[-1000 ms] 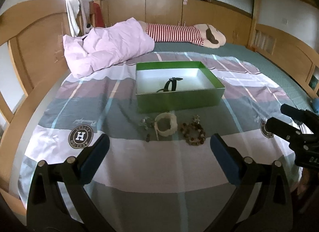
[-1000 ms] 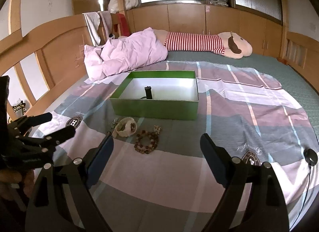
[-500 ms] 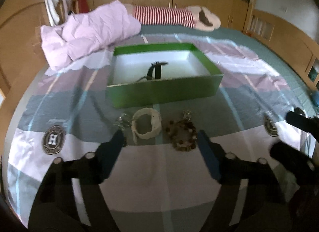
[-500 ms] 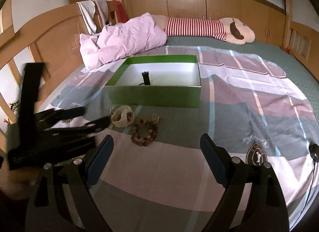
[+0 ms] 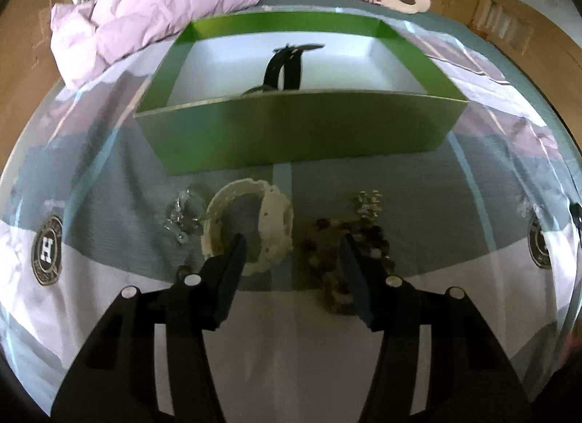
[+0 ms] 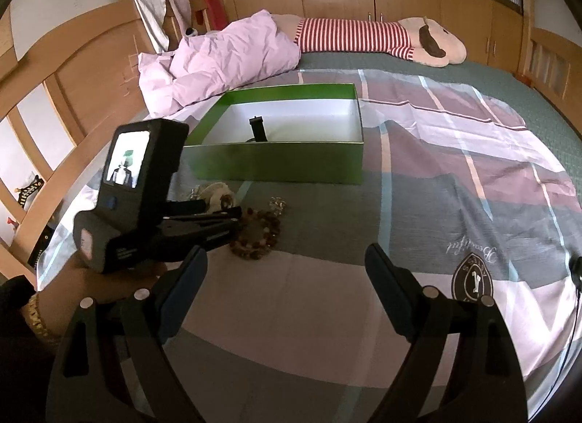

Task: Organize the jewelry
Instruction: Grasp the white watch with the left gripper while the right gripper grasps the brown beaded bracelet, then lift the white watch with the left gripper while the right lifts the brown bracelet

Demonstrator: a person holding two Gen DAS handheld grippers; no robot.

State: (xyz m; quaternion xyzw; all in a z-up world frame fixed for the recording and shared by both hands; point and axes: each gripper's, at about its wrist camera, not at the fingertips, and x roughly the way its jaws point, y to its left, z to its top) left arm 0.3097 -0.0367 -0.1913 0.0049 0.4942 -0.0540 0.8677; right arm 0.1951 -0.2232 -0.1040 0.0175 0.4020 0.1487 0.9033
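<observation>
Three jewelry pieces before one green box (image 5: 291,128): cream bangle (image 5: 254,226), bead bracelet (image 5: 349,248), silver piece (image 5: 182,215); left jaws closing, right spread.

In the left wrist view the green box's (image 5: 298,128) near wall hides the foot of the black watch (image 5: 283,70), and the brown bead bracelet (image 5: 345,252) is smeared by blur and partly covered by the left claw (image 5: 293,252), whose jaws are closing. The small silvery pieces (image 5: 182,215) beside the cream bangle (image 5: 251,226) are too tiny to identify. In the right wrist view the left claw's body covers most of that bangle.
</observation>
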